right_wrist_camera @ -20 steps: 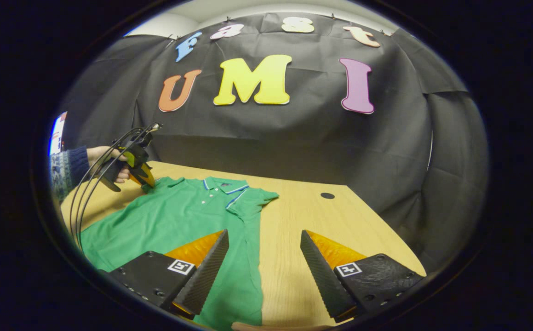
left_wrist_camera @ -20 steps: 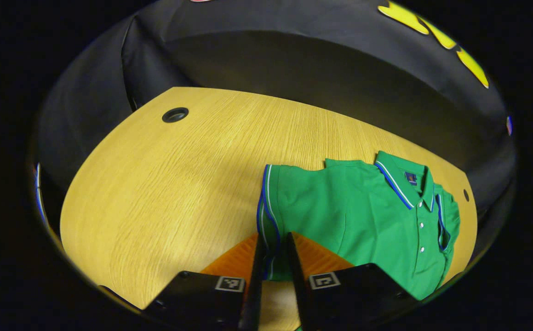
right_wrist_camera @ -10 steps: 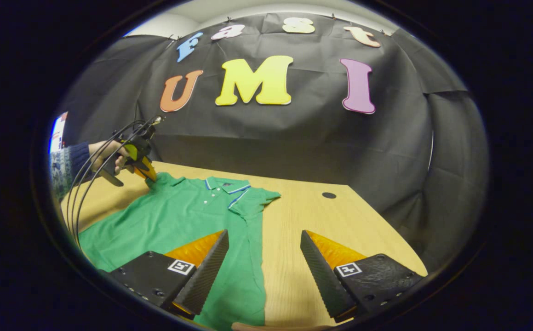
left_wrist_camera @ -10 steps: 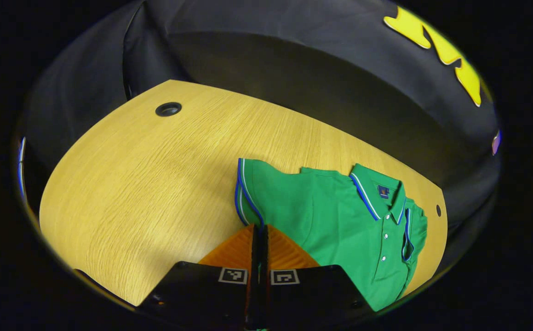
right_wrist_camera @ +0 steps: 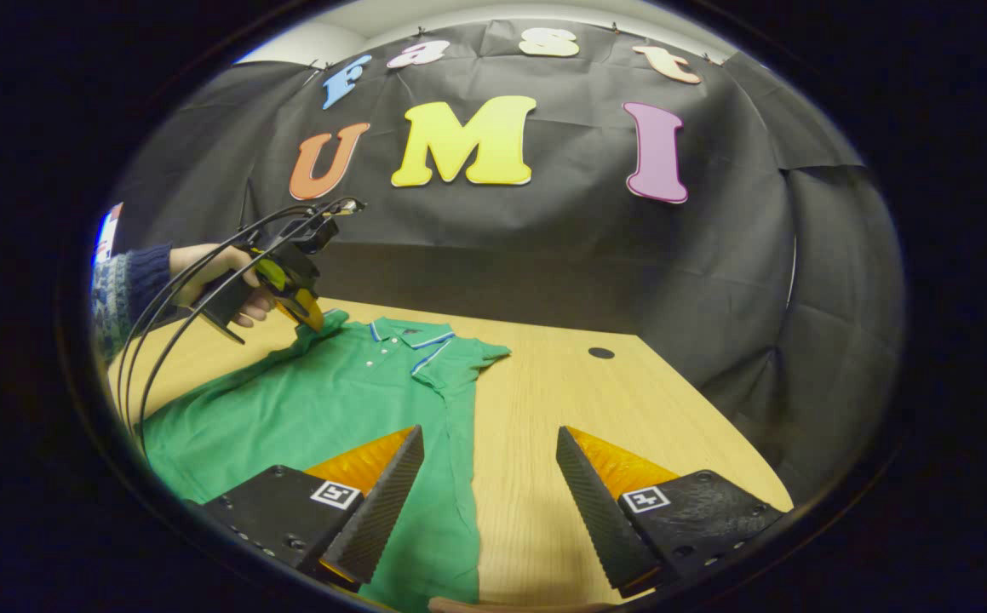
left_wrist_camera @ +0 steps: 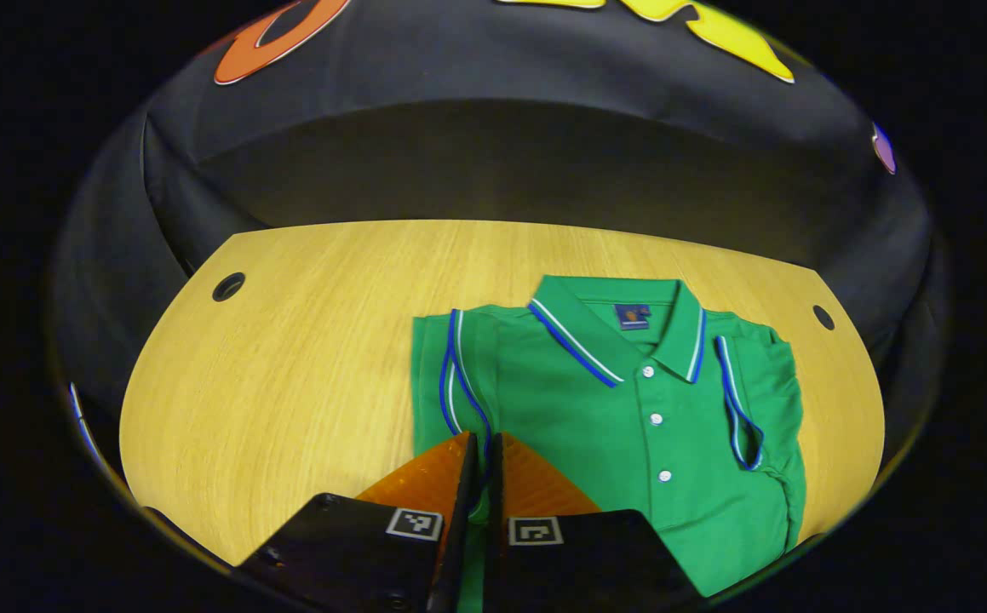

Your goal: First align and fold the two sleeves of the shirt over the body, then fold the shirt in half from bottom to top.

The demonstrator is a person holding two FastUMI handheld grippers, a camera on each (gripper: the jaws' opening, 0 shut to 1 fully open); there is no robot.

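A: So, what have you got, counted from near to far?

B: Nearest, my left gripper (left_wrist_camera: 480, 451), its two fingers pinched on one sleeve (left_wrist_camera: 457, 375) of the one green shirt (left_wrist_camera: 629, 426), folded over the body. My right gripper (right_wrist_camera: 486, 477) hangs with its two fingers spread wide, nothing between them, over the shirt's right edge and bare table (right_wrist_camera: 561, 400).

A: And the shirt itself?

B: It lies flat on the wooden table, collar (left_wrist_camera: 612, 319) at the far end. The other sleeve (left_wrist_camera: 748, 400) is folded onto the body too. I count three white buttons (left_wrist_camera: 656, 418) down the placket.

A: Anything farther off?

B: Two round holes (left_wrist_camera: 228, 287) near the table's far corners.
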